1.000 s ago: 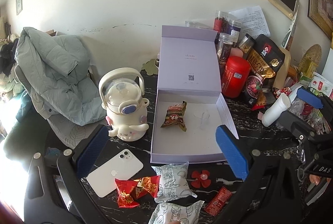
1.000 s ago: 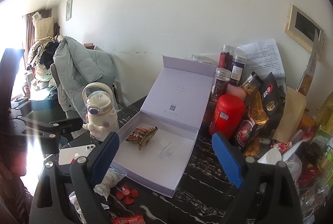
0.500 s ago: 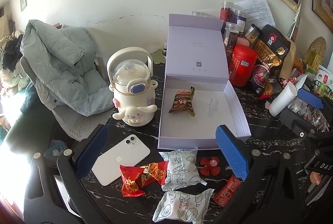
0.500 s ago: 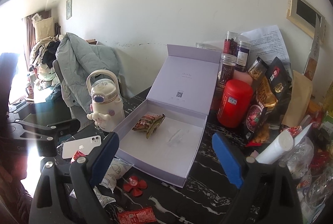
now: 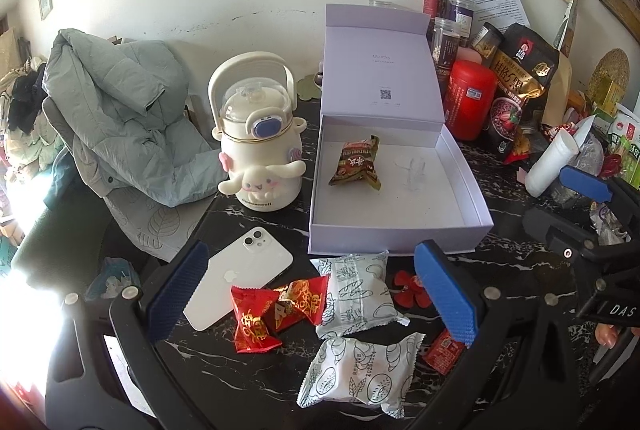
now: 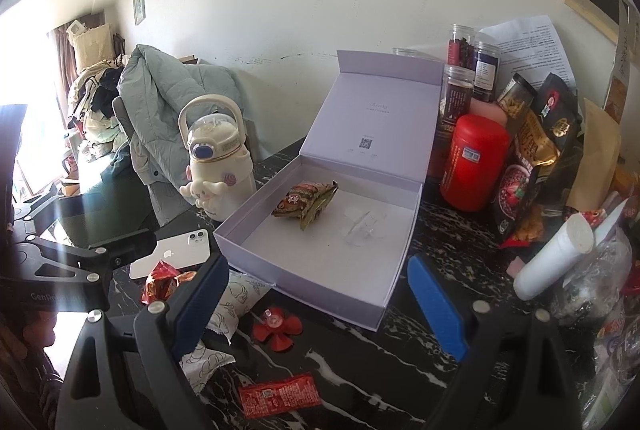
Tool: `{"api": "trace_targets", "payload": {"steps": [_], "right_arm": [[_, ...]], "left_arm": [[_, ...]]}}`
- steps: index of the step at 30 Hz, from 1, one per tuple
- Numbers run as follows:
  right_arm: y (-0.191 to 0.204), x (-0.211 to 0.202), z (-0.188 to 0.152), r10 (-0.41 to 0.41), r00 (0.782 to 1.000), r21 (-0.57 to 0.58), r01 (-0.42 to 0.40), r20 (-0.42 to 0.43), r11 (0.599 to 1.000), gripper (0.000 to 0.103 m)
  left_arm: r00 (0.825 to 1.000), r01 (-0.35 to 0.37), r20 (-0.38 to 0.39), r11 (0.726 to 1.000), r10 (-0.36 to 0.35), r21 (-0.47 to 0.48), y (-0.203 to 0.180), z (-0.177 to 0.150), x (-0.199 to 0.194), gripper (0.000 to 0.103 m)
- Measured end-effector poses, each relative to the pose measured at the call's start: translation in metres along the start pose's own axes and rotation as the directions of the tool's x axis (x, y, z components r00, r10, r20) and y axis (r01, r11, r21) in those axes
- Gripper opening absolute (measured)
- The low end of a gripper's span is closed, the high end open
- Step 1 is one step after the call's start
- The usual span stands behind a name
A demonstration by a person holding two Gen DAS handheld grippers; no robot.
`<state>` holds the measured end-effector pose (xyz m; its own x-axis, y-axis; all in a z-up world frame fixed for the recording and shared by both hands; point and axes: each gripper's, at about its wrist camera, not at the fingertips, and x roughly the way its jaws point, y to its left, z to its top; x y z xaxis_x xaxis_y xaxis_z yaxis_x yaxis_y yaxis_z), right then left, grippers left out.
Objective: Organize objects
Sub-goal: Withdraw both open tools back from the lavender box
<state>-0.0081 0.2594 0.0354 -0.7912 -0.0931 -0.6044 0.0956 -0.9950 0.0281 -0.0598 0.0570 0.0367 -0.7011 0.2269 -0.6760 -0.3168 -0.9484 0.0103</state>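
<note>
Starting at the left of the dark marble table (image 5: 520, 270), a white character kettle (image 5: 258, 134) stands beside a white phone (image 5: 240, 276) lying flat. Just right of the phone lie two red candy packets (image 5: 276, 310), then two white snack packs (image 5: 352, 290), all in front of the open lavender box (image 5: 400, 226), which holds one brown snack bag (image 5: 356, 162). The left gripper (image 5: 312, 294) hovers over the candies and packs, fingers spread wide, grasping nothing. Farther right, the right gripper (image 6: 316, 306) is likewise released and empty, near the box's front corner and a red flower-shaped piece (image 6: 276, 326).
</note>
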Motion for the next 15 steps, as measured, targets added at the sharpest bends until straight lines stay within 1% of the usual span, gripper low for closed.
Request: {"api": "trace_targets", "payload": {"steps": [8,15], "right_arm": [[0.007,0.008,-0.016,0.016,0.999,-0.018,-0.017,-0.038,1.0,0.092],[0.014,0.014,-0.034,0.034,0.996,-0.034,-0.037,-0.077,0.999,0.092]], "left_arm": [[0.999,0.015,-0.041,1.0,-0.015,-0.004,0.001,-0.02,0.007,0.103],[0.996,0.053,-0.073,0.998,-0.056,-0.035,0.006,-0.035,0.013,0.103]]}}
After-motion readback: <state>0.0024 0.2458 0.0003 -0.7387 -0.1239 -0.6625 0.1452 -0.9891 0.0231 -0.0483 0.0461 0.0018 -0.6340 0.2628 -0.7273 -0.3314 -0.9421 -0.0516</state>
